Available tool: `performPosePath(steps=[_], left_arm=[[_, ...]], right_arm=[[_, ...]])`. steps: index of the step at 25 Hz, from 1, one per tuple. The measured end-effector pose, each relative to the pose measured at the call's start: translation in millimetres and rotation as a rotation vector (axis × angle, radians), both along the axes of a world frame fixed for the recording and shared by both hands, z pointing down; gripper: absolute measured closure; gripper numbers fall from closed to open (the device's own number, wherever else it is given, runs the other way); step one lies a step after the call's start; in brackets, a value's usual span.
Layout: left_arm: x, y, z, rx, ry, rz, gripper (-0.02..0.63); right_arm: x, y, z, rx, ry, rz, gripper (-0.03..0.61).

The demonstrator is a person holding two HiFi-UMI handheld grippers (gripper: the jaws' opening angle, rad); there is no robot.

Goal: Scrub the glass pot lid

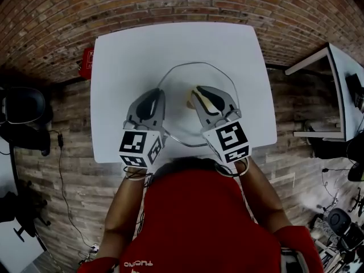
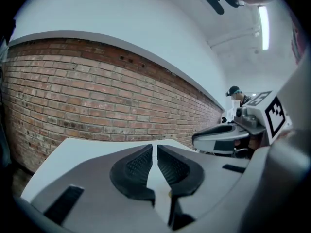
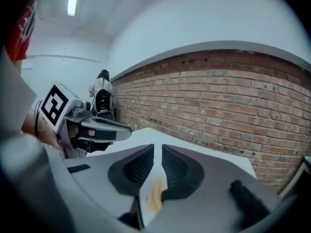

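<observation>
Your left gripper (image 1: 156,94) is close in front of you, low on the left of the head view. In the left gripper view its jaws are squeezed almost together (image 2: 154,147), with just a thin slit between the dark bumpy pads (image 2: 135,166). From above, its tips sit right on the left edge of the glass pot lid (image 1: 182,81). They look like they nip that edge, but the glass is clear and hard to see inside the slit.

Your right gripper (image 1: 198,95) is just beside it, on the right. Its jaws are pushed in tight on a yellow sponge (image 1: 206,100). In the right gripper view (image 3: 158,149) the sponge (image 3: 155,195) is a soft yellow lump stuck low between the pads. From above, the sponge is over the middle of the lid. You cannot tell if it touches the glass.

Each gripper can see the other one off to its side. The two are near each other but do not touch.

The lid lies flat on the white table (image 1: 131,56), near the edge closest to you. Both grippers reach over it.

Past the table is a brick wall (image 2: 97,96). Far off along that wall a person (image 2: 234,93) stands.
</observation>
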State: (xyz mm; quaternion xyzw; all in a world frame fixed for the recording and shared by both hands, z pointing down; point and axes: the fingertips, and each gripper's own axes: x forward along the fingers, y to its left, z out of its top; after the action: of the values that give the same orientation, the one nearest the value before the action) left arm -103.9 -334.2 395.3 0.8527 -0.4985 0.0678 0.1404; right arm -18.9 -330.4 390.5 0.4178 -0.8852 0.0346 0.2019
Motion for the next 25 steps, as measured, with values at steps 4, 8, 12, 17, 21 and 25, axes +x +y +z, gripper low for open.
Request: performPosePath(steps=[4, 8, 12, 17, 21, 25], left_arm=[[-5, -3, 21, -0.084, -0.010, -0.002, 0.482], [-15, -5, 44, -0.185, 0.007, -0.003, 0.432], [-24, -3, 76, -0.309, 0.041, -0.005, 0.399], [-26, 4, 111, -0.433, 0.075, 0.000, 0.391], [-26, 8, 124, -0.502, 0.125, 0.006, 0.391], [-28, 7, 130, -0.531, 0.132, 0.007, 0.394]], right_arm=[[6, -8, 37, -0.100, 0.063, 0.024, 0.488], [11, -12, 68, -0.213, 0.121, 0.038, 0.425], [23, -15, 97, -0.310, 0.169, 0.065, 0.420], [31, -17, 123, -0.379, 0.212, 0.064, 0.420], [29, -16, 131, -0.417, 0.221, 0.048, 0.420], [27, -14, 136, -0.444, 0.240, 0.046, 0.422]])
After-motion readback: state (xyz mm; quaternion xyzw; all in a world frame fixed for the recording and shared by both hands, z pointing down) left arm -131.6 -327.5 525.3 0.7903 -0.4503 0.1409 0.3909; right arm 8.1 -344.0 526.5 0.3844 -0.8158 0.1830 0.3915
